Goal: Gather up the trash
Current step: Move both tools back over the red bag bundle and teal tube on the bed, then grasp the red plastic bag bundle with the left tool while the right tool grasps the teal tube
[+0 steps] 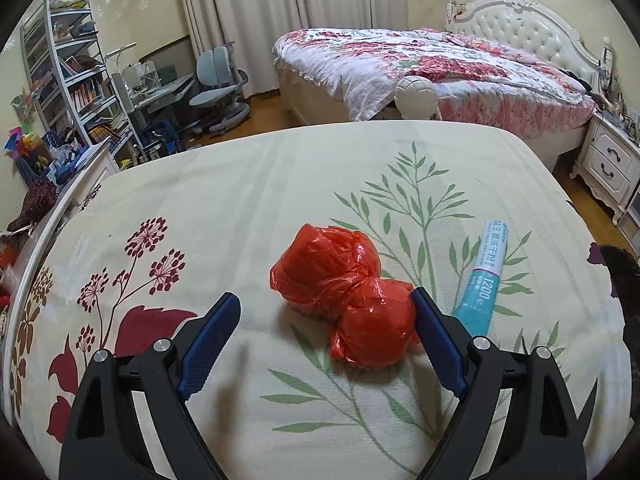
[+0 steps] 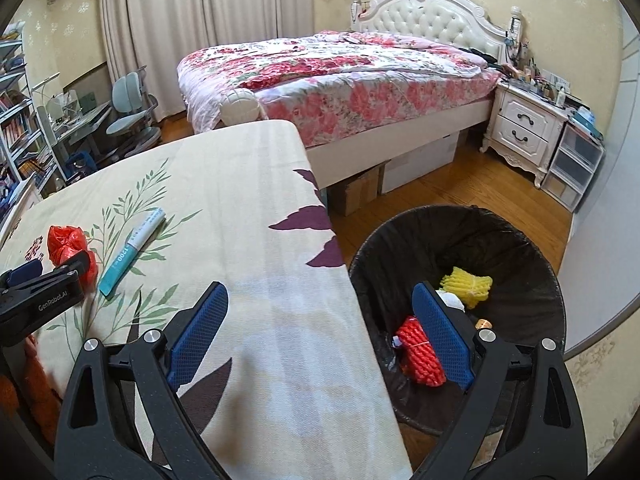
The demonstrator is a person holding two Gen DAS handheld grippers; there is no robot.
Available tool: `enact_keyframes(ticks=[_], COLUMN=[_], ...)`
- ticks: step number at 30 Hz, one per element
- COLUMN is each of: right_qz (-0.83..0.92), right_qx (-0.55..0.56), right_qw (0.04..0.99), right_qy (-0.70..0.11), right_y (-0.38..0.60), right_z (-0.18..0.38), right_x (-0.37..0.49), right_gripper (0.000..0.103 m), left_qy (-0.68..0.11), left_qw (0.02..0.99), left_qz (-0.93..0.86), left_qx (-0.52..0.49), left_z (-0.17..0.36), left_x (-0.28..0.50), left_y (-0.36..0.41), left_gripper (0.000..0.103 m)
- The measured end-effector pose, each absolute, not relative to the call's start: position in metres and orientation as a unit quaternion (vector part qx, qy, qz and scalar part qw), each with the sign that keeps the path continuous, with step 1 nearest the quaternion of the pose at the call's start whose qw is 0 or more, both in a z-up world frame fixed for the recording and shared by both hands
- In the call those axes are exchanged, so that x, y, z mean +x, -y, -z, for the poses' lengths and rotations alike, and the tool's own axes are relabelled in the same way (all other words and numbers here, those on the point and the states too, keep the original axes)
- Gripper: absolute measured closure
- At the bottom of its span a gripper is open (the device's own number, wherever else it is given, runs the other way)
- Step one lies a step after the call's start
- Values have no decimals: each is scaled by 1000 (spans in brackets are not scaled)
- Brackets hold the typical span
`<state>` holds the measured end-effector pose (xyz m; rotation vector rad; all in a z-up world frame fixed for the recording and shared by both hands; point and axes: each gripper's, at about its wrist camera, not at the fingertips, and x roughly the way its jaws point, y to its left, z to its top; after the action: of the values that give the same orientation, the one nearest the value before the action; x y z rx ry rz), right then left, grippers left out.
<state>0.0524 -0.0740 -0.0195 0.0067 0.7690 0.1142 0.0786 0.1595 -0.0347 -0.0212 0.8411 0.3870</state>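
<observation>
Left wrist view: a cream cloth (image 1: 280, 184) printed with green leaves and dark red flowers covers the table. On it lies a crumpled red bag (image 1: 344, 292), knotted into two lumps, and just to its right a teal and white tube (image 1: 486, 272) printed with "1200" and Chinese characters too small to read. The left gripper (image 1: 326, 306) hangs low over the cloth, its jaws spread wide; the near lump of the bag sits between the blue pads, touching the right-hand one. Beyond the table stand a bed (image 1: 420, 64) with a pink floral quilt and a white tufted headboard, a white nightstand (image 1: 608, 164), pale curtains (image 1: 248, 8), a grey chair (image 1: 220, 84) at a desk, and a bookshelf (image 1: 76, 72) on the left.

Right wrist view: the right gripper (image 2: 320, 300) is held over the table's edge, jaws wide apart and gripping nothing. One pad is above the cloth, the other above a bin (image 2: 520, 248) lined in black that stands on the wood floor (image 2: 460, 184) beside the table. Inside lie a yellow foam net (image 2: 470, 284), a red net (image 2: 420, 356) and something white. At far left the other gripper reads "GenRobot.AI", with the bag and tube next to it. Cardboard boxes (image 2: 360, 192) sit under the bed.
</observation>
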Motion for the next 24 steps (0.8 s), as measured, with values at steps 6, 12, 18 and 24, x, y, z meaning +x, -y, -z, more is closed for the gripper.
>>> enact_keyframes(ticks=[6, 12, 18, 24], right_qz=[-63, -70, -81, -93], right_qx=[0, -2, -9, -13], right_qw=[925, 924, 923, 921], right_qy=[-376, -376, -376, -378], right_y=[67, 61, 51, 40], right_z=[20, 21, 21, 21], right_x=[50, 48, 47, 50], right_gripper=[12, 12, 12, 12], left_qy=[-396, -399, -422, -428], left_qw=[902, 904, 894, 895], left_qz=[-169, -152, -136, -121], left_qx=[-31, -32, -58, -43], left_z=[31, 32, 37, 41], left_x=[74, 82, 83, 78], left_y=[-169, -168, -178, -178], left_gripper=[17, 17, 34, 61])
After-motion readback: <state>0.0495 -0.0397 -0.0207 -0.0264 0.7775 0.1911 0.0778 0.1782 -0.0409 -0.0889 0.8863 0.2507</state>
